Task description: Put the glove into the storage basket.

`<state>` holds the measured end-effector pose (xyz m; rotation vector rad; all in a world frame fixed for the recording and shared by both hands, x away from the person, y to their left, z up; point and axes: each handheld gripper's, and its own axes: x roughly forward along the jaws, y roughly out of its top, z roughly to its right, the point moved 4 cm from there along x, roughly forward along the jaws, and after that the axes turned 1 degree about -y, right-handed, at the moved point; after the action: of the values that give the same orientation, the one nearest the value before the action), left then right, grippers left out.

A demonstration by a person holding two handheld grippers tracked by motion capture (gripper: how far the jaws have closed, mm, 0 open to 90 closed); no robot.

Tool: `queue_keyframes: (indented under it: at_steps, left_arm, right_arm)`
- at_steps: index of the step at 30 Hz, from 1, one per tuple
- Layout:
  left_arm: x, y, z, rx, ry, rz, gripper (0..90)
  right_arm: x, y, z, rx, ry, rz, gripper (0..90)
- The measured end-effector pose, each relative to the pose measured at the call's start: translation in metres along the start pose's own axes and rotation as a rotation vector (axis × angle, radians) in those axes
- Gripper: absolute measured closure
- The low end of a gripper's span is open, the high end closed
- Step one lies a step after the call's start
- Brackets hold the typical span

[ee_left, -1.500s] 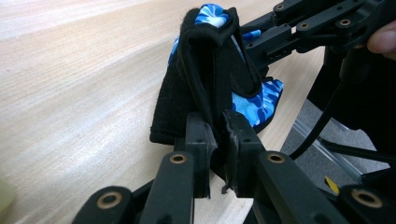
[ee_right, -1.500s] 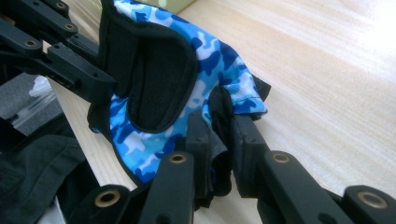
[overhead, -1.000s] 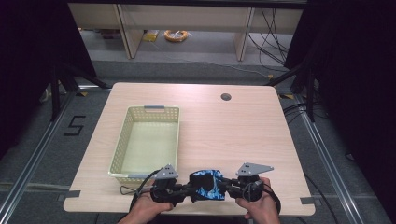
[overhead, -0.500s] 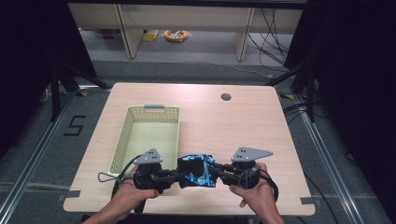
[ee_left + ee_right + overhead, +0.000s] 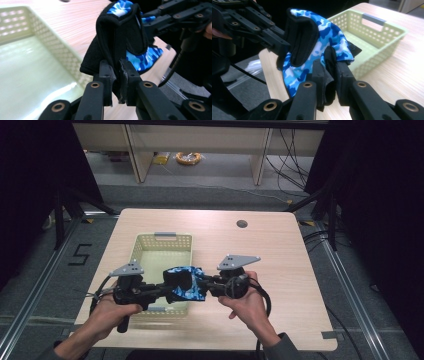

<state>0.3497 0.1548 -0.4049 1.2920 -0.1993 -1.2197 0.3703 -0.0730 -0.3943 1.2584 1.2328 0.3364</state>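
Note:
A blue camouflage and black fabric piece (image 5: 184, 284) hangs in the air between both grippers, above the near right corner of the pale green basket (image 5: 150, 251). My left gripper (image 5: 164, 290) is shut on the black edge of the fabric (image 5: 113, 42), which is pinched between its jaws (image 5: 116, 82). My right gripper (image 5: 206, 285) is shut on the other side of the fabric (image 5: 312, 45), with black cloth bunched between its jaws (image 5: 329, 77). Each gripper is held by a hand coming in from the bottom edge.
The basket is empty and lies on the left half of the wooden table (image 5: 280, 255). A round cable hole (image 5: 242, 224) sits near the far edge. Shelving and a yellow cable coil (image 5: 188, 157) stand on the floor beyond.
Both grippers have risen and moved away from the near edge, carrying the fabric from the table front to above the basket's near right corner.

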Motion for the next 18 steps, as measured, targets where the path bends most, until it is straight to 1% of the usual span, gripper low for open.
queue_keyframes:
  at_steps: [1, 2, 3, 4, 5, 7, 8, 9, 10, 11, 12, 13, 14, 16, 17, 18]
  left_arm:
    - [-0.002, -0.003, -0.007, -0.015, 0.01, -0.009, 80.2]
    - [-0.004, -0.005, -0.011, -0.019, 0.014, -0.014, 80.1]
    - [-0.005, -0.007, -0.016, -0.034, 0.029, -0.013, 80.0]
    - [-0.006, -0.01, -0.023, -0.052, 0.035, -0.023, 79.9]
    - [-0.007, -0.012, -0.028, -0.057, 0.036, -0.029, 79.9]
    - [-0.007, -0.019, -0.041, -0.079, 0.059, -0.041, 79.9]
    - [-0.008, -0.021, -0.044, -0.082, 0.065, -0.047, 79.9]
    - [-0.008, -0.024, -0.049, -0.094, 0.071, -0.051, 79.9]
    - [-0.008, -0.025, -0.053, -0.1, 0.067, -0.052, 79.8]
    - [-0.009, -0.027, -0.057, -0.111, 0.069, -0.062, 79.8]
    - [-0.01, -0.029, -0.06, -0.113, 0.078, -0.065, 79.8]
    - [-0.011, -0.031, -0.064, -0.12, 0.079, -0.071, 79.7]
    - [-0.012, -0.032, -0.066, -0.121, 0.087, -0.077, 79.7]
    - [-0.013, -0.035, -0.072, -0.128, 0.091, -0.087, 79.6]
    - [-0.014, -0.037, -0.075, -0.13, 0.1, -0.098, 79.6]
    - [-0.013, -0.039, -0.076, -0.134, 0.115, -0.097, 79.6]
  right_arm:
    - [0.004, 0.001, 0.0, -0.004, 0.004, -0.007, 80.5]
    - [0.013, 0.002, -0.001, 0.01, 0.012, -0.017, 80.5]
    - [0.018, 0.003, -0.001, 0.002, 0.013, -0.018, 80.5]
    - [0.025, 0.003, -0.003, 0.021, 0.015, -0.027, 80.5]
    - [0.033, 0.004, -0.002, 0.019, 0.019, -0.037, 80.5]
    - [0.046, 0.005, -0.003, 0.028, 0.014, -0.058, 80.4]
    - [0.056, 0.004, -0.002, 0.018, 0.01, -0.079, 80.5]
    - [0.06, 0.004, -0.002, 0.021, 0.007, -0.087, 80.5]
    - [0.068, 0.004, -0.002, 0.029, 0.005, -0.094, 80.5]
    - [0.071, 0.004, -0.001, 0.03, 0.009, -0.109, 80.5]
    - [0.076, 0.004, -0.001, 0.04, 0.009, -0.116, 80.5]
    - [0.081, 0.003, -0.001, 0.034, 0.013, -0.122, 80.4]
    - [0.085, 0.003, -0.002, 0.047, 0.016, -0.132, 80.5]
    - [0.094, 0.002, -0.002, 0.045, 0.019, -0.143, 80.4]
    - [0.098, 0.002, -0.003, 0.059, 0.025, -0.14, 80.4]
    - [0.102, 0.001, -0.003, 0.052, 0.019, -0.152, 80.4]
